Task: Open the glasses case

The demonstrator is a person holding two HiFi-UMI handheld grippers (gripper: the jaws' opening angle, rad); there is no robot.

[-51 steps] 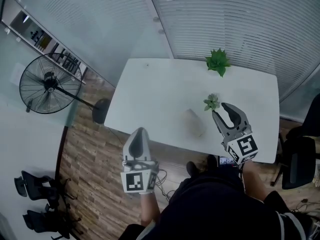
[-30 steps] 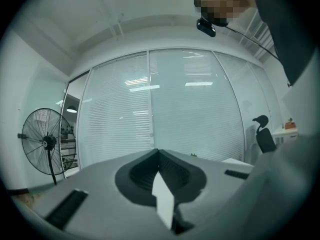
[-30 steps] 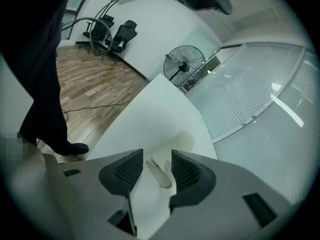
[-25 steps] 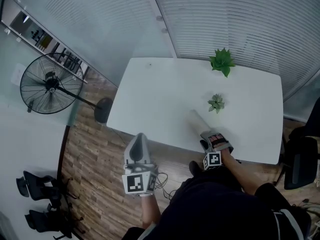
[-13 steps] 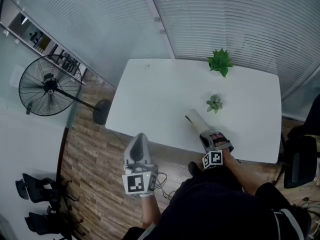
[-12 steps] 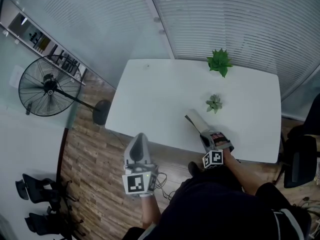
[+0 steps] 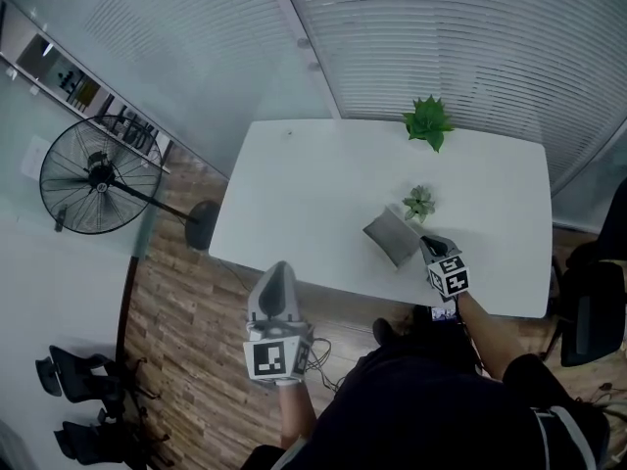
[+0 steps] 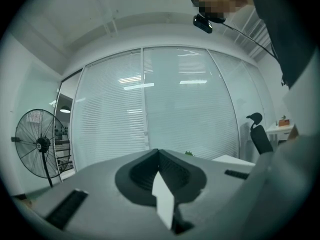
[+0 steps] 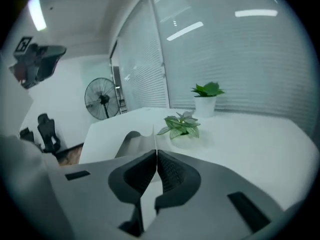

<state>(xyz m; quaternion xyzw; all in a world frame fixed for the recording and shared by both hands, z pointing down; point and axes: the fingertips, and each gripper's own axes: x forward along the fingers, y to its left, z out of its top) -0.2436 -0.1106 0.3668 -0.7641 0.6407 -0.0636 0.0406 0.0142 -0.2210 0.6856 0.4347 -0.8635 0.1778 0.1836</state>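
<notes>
My right gripper point(image 7: 424, 244) is clenched tight on a thin edge of the grey glasses case point(image 7: 391, 235). In the right gripper view, the two jaws of that gripper point(image 9: 155, 154) are pressed together, and the thin edge sticks up between them. The rest of the glasses case point(image 9: 131, 140) lies just past the jaws, to the left. The part I pinch stands up off the white table point(image 7: 313, 184).

The case sits on the near right part of the table. A small leafy plant point(image 7: 419, 202) is just behind it. A bigger green plant in a white pot point(image 7: 428, 120) stands at the far edge, well apart from the case.

My left gripper point(image 7: 278, 270) is off the table, on the near left, over the wooden floor point(image 7: 186, 311). In the left gripper view its jaws point(image 8: 158, 154) are shut with nothing in them. A big round fan point(image 7: 98, 169) stands on the floor, far to the left.
</notes>
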